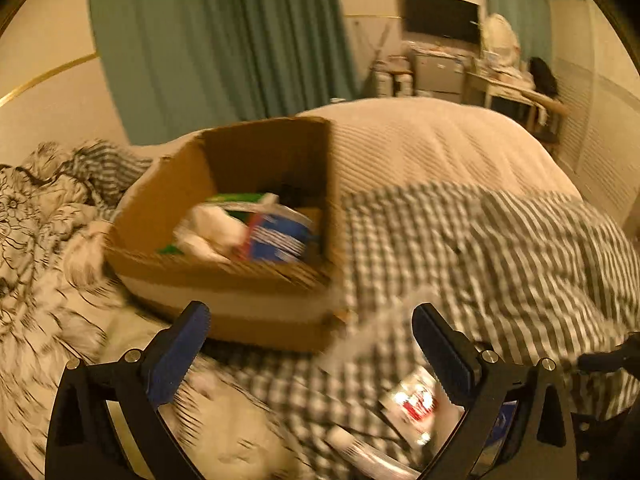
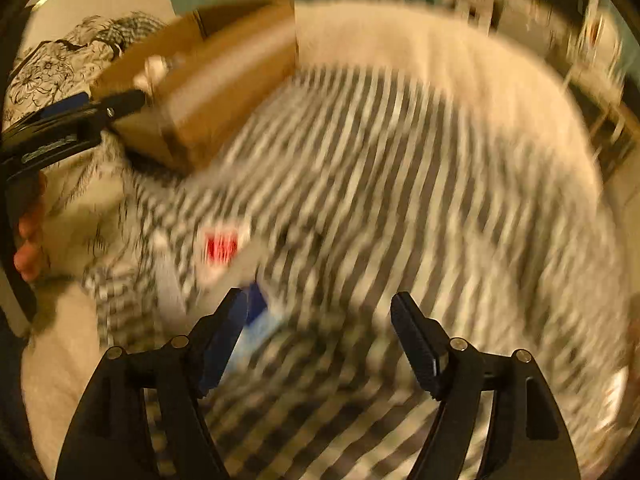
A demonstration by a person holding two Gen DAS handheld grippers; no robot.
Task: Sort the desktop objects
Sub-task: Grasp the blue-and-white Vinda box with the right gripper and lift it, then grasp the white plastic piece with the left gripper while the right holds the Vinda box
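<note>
Cardboard box (image 1: 224, 216) at eleven o'clock is already holding several items; your left gripper (image 1: 310, 354) and right gripper (image 2: 318, 336) are gaping empty, with a red-labelled packet (image 1: 414, 404) waiting at five o'clock.

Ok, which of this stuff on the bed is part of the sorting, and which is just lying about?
Part of the job:
- cardboard box, already holding a few blurred packets
- red-and-white packet on the checked cloth
- blue-and-white item by the right gripper
- left gripper, open and empty

Just lying about:
- floral bedding
- green curtain
- wall television
- far desk
</note>
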